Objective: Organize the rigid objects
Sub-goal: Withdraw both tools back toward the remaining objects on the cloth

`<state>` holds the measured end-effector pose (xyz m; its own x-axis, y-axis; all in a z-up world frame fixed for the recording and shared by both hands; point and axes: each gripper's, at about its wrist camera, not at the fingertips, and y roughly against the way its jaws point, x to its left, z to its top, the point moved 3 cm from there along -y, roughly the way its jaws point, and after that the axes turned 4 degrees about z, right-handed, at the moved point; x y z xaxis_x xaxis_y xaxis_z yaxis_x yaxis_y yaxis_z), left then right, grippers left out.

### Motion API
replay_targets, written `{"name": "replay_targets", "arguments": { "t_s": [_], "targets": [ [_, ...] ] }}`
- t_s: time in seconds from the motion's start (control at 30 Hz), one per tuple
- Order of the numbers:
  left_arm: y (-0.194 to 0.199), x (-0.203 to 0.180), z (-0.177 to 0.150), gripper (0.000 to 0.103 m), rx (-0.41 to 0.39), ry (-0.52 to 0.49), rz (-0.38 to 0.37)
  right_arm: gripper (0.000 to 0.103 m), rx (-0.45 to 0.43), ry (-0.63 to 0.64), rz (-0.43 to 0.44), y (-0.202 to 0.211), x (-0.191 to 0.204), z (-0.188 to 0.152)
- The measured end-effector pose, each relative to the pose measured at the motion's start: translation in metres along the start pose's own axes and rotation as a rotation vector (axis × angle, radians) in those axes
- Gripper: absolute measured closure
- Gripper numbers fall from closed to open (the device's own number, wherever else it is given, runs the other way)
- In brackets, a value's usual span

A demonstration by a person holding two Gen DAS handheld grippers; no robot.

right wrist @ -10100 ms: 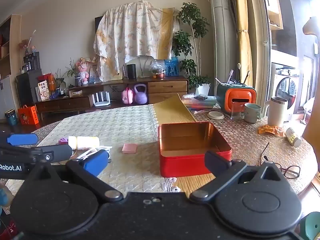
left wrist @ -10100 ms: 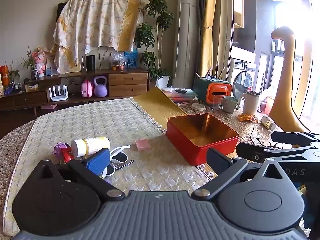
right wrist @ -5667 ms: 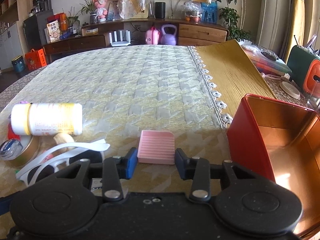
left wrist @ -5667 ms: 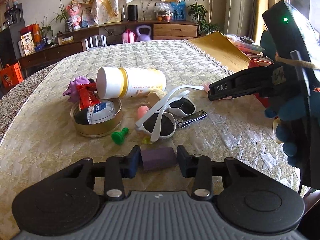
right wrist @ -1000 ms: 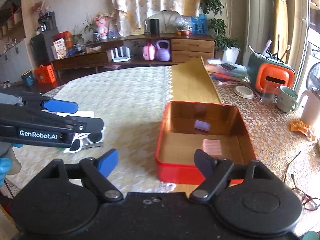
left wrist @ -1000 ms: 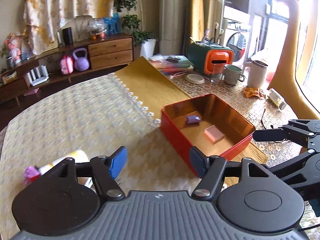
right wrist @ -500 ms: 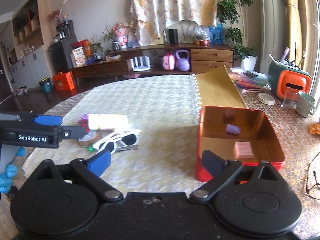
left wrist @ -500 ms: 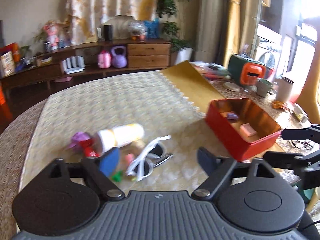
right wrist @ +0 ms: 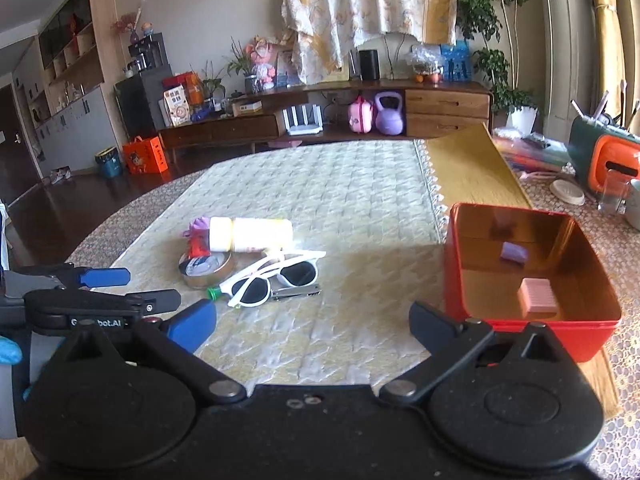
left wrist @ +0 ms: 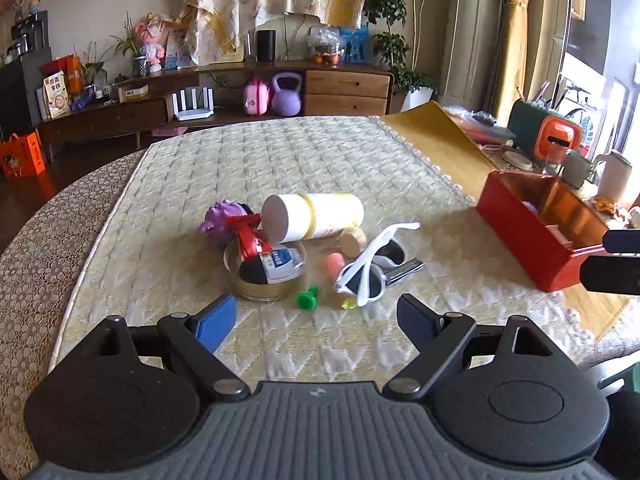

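Red tin (right wrist: 520,330), glossy and rectangular, perhaps metal, on woven cloth (right wrist: 340,208)

black grippers, blue-padded fingers (left wrist: 216,322), silver screws, white lettering, blue glove (right wrist: 10,350)

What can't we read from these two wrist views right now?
- Red tin, left wrist view: its near wall and the frame edge hide most of the contents; the right wrist view shows the pink block and purple block.
- Round tin, right wrist view: contents too small to identify.
- Flat metal item under the sunglasses: mostly covered, identity unclear.
- Bottle label: facing away, unreadable.
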<state>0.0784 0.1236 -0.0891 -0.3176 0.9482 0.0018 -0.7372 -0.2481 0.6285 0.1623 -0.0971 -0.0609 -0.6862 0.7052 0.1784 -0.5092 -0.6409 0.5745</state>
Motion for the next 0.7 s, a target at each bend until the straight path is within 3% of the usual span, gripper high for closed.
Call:
{"name": "replay_targets", "arguments": {
  "t_s": [0.23, 0.7],
  "targets": [
    [-0.036, 0.005, -0.009, 0.015, 0.008, -0.045, 0.038, 0.0, 0.044, 0.038, 0.004, -0.027, 0.003, 0.002],
    [-0.075, 0.008, -0.016, 0.015, 0.029, -0.01, 0.043, 0.003, 0.138, 0.083, -0.006, -0.096, -0.01, 0.004]
  ]
}}
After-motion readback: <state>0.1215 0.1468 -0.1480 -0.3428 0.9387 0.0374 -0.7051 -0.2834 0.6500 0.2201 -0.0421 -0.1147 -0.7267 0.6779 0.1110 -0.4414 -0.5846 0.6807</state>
